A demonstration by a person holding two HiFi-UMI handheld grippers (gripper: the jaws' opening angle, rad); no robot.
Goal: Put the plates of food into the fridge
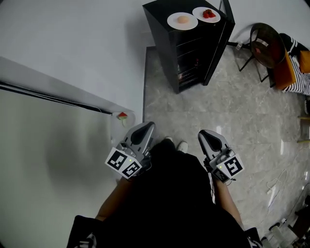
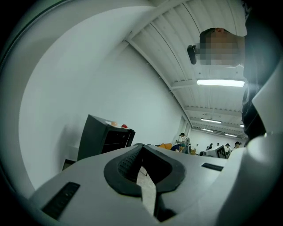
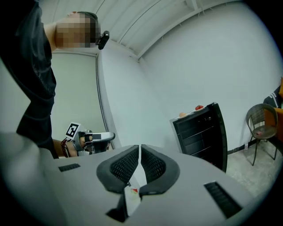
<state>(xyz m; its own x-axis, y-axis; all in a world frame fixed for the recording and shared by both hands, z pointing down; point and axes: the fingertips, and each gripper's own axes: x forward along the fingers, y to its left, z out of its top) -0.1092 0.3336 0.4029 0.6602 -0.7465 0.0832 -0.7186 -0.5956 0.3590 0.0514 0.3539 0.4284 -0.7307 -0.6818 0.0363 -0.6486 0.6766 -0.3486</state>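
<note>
Left claw (image 1: 147, 127) and right claw (image 1: 204, 134): clenched, empty. White round food plate (image 1: 182, 21) on black fridge (image 1: 193, 58), well ahead, is to be approached with jaws opened.

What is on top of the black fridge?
Two things: a round white plate with a pale orange lump and a round white plate with red pieces. The food hides the plates' middles.
</note>
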